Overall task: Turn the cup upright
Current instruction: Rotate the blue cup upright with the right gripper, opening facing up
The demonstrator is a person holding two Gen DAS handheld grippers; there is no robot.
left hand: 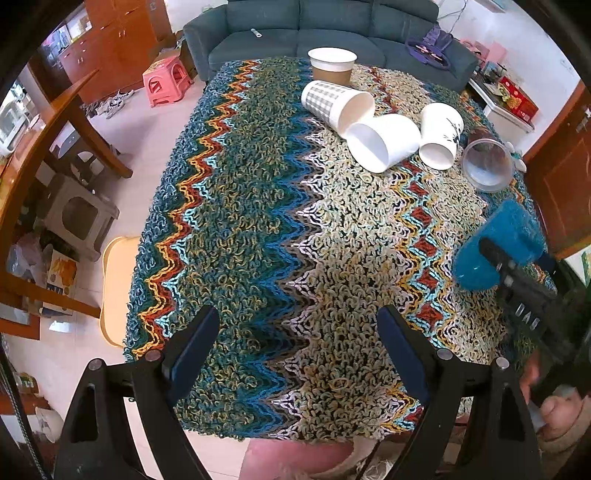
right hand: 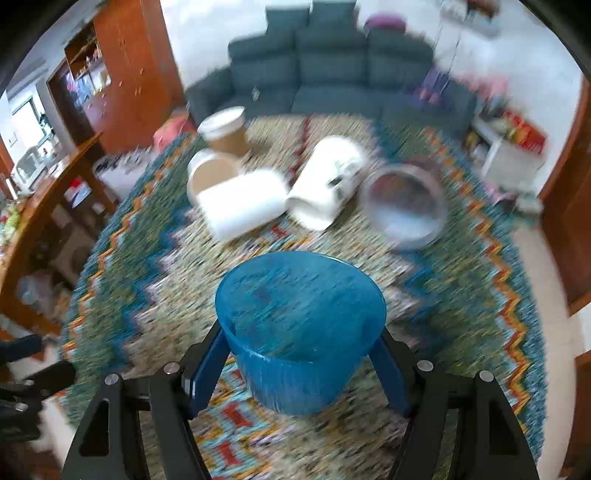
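Observation:
My right gripper point(right hand: 301, 358) is shut on a translucent blue plastic cup point(right hand: 301, 325), held above the patterned tablecloth with its mouth tilted up toward the camera. In the left wrist view the blue cup point(left hand: 498, 243) hangs at the right edge in that gripper point(left hand: 513, 273). My left gripper point(left hand: 299, 347) is open and empty over the near part of the table. Several cups lie on their sides at the far end: a checked paper cup point(left hand: 334, 103), a plain white cup point(left hand: 384, 142), a white printed cup point(left hand: 439, 134) and a clear plastic cup point(left hand: 487, 164).
A brown paper bowl point(left hand: 331, 66) stands upright at the far table edge. The zigzag knitted cloth point(left hand: 258, 221) covers the table. A grey sofa point(left hand: 325, 26) is behind it, a pink stool point(left hand: 166, 79) and wooden furniture to the left, a door to the right.

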